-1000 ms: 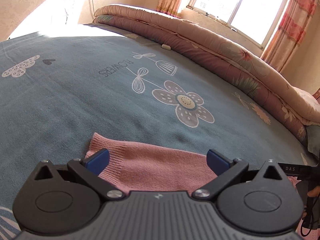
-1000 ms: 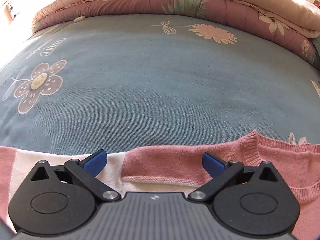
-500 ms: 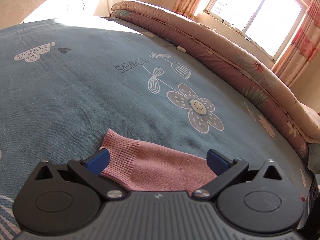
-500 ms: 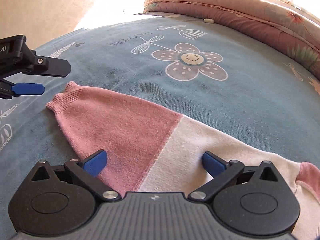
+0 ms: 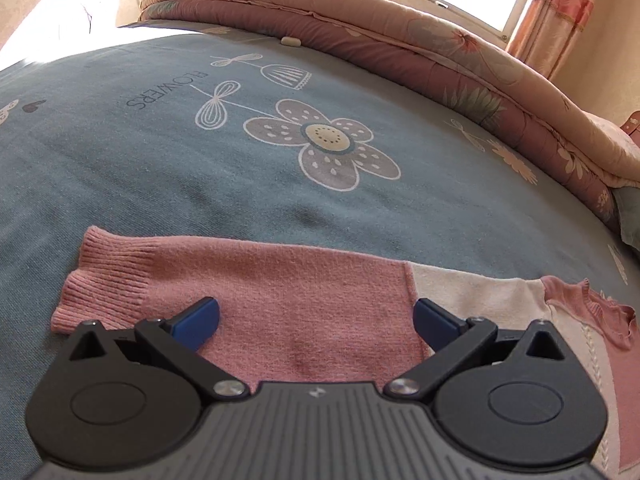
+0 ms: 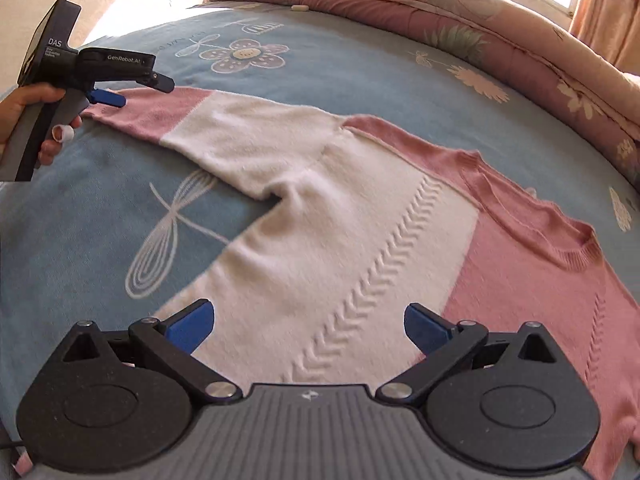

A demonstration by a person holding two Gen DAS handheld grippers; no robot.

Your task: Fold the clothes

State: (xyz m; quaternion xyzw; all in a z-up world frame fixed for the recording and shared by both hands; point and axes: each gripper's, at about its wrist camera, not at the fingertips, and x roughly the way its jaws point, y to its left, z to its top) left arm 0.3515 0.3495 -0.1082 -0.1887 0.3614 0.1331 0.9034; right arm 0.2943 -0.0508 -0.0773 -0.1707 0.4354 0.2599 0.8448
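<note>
A pink and cream knit sweater lies flat on the blue bedspread, its left sleeve stretched out to the left. My left gripper hovers open over the pink end of that sleeve, the ribbed cuff just left of its fingers. The right wrist view shows that same left gripper at the cuff, held by a hand. My right gripper is open above the cream body panel, near the pink half. Neither holds any cloth.
The blue bedspread with flower prints covers the bed. A rolled pink floral quilt runs along the far edge under a window with curtains. A small white object lies by the quilt.
The left gripper drew back and turned right, so more of the sleeve and the cream panel show. The right gripper pulled back from the sleeve to the sweater's body. Both stay open.
</note>
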